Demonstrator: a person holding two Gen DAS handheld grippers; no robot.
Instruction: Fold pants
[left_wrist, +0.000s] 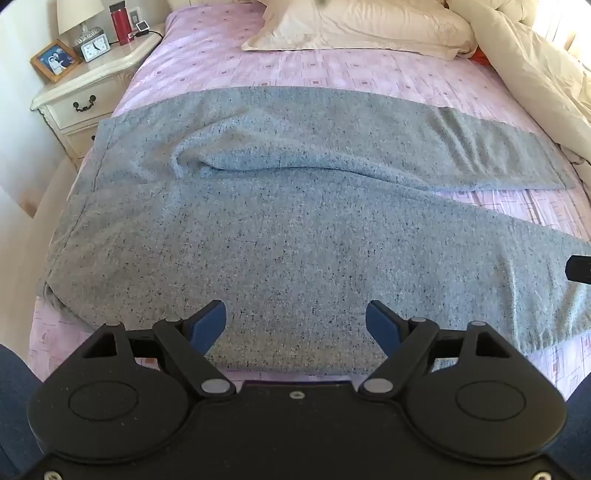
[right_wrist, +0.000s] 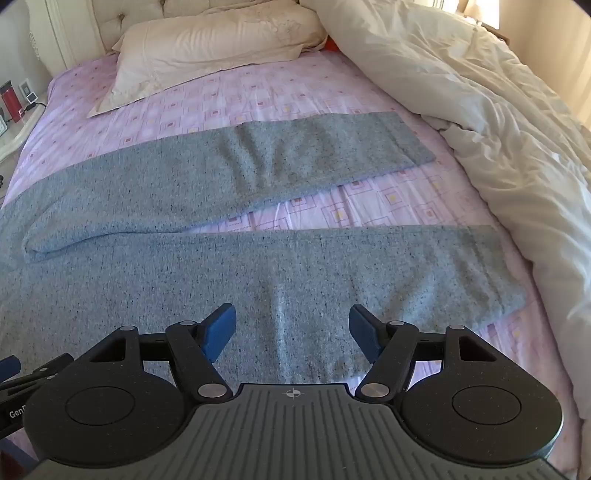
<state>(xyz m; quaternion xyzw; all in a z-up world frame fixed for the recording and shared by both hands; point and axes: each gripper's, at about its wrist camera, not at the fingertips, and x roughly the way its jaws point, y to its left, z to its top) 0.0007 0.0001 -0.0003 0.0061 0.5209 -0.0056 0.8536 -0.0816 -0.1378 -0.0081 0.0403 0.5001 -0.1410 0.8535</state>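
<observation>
- Pants (left_wrist: 280, 229): grey knit, spread flat across the bed (left_wrist: 332, 77), waist toward the nightstand (left_wrist: 92, 96) side, both legs running toward the duvet (right_wrist: 480, 110). No fold made yet, judging by the full layout.
- Left tool (left_wrist: 297, 321): jaws apart, nothing between them, pads clear of the cloth. It hovers over the near edge of the seat and waist area, tilted steeply downward.
- Right tool (right_wrist: 291, 328): jaws apart, empty, over the near leg (right_wrist: 369, 273) at its near edge, likewise pitched steeply down.
- Placement judged: the two tools stand side by side along the near hem line, which suits lifting the near leg and carrying it over onto the far leg (right_wrist: 295, 155).
- Legs lie apart, a strip of pink sheet showing between them; the far leg carries some wrinkles at mid-length.
- Surroundings: pillow (right_wrist: 207, 48) at the head of the bed, well apart from the garment; the duvet lies just beside the leg cuffs.
</observation>
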